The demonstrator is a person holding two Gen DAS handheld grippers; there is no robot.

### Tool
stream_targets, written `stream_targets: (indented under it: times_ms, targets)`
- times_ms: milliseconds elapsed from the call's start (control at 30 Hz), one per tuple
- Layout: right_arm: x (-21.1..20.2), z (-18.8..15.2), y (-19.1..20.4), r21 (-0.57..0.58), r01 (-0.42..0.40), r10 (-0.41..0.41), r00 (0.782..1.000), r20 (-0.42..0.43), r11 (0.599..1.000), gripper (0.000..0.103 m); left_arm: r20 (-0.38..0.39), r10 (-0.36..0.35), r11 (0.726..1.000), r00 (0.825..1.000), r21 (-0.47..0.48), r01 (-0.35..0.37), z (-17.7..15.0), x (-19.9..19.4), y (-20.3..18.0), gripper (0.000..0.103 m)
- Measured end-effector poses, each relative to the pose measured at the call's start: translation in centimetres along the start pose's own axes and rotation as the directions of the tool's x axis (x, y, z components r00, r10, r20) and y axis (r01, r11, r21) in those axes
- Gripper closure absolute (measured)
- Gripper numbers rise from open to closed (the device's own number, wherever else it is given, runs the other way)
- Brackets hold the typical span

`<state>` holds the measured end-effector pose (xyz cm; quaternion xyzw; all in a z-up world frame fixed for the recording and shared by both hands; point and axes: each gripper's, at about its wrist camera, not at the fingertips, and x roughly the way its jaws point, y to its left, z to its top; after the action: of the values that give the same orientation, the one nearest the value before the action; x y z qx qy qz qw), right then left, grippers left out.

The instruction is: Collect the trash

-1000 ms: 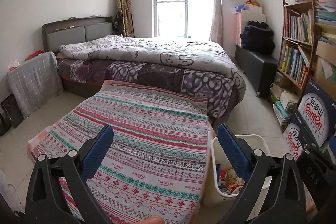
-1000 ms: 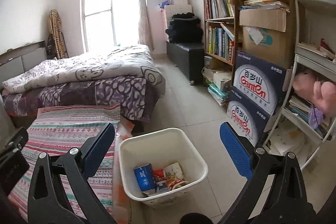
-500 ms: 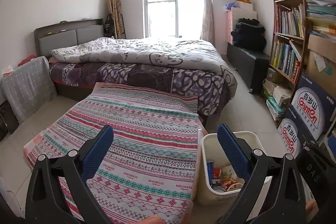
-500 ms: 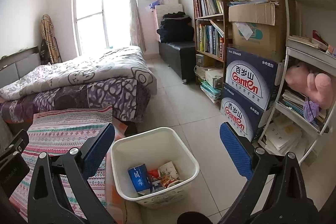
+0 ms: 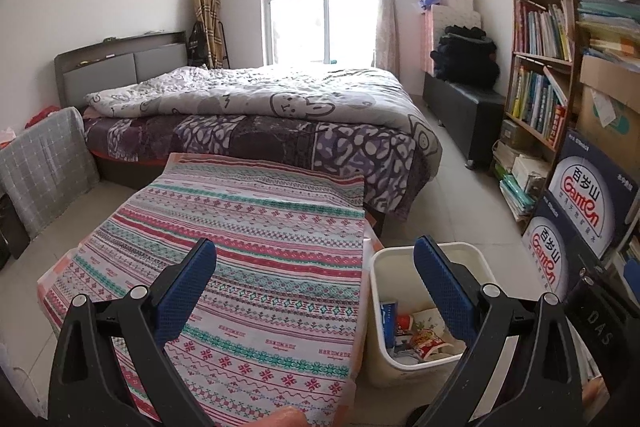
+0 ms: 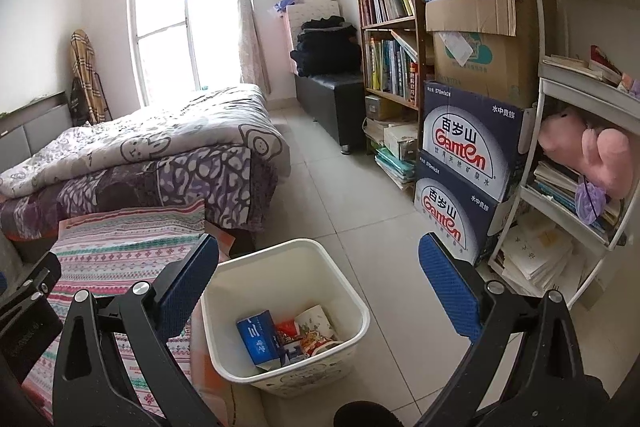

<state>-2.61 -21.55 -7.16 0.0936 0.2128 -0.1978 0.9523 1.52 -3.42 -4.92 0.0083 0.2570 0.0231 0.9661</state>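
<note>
A cream waste bin (image 6: 348, 289) stands on the tiled floor beside a low table with a striped patterned cloth (image 5: 256, 251). It also shows in the left wrist view (image 5: 376, 307). Inside lie a blue carton (image 6: 256, 341), red snack wrappers (image 6: 316, 341) and a paper cup. My left gripper (image 5: 316, 259) is open and empty above the cloth's right edge. My right gripper (image 6: 318, 257) is open and empty above the bin.
A bed (image 5: 280, 115) with a grey quilt stands behind the table. Stacked blue Ganten boxes (image 6: 468, 155), a bookshelf (image 6: 392, 39) and a white rack (image 6: 580, 147) line the right wall. Open tiled floor (image 6: 340, 187) lies between bed and shelves.
Both views have drifted slightly right and back, so the bin sits more to the left in each. Both grippers stay open and empty.
</note>
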Motion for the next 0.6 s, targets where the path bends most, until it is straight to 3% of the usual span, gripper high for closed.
stream_targets:
  times_ms: [600]
  targets:
    - [1.0,0.0,-1.2,0.011,0.017,-0.017,1.000,-0.021,1.000,0.007,-0.017,-0.022,1.000,1.000,0.018,0.023,-0.2,0.6,-2.0,0.007]
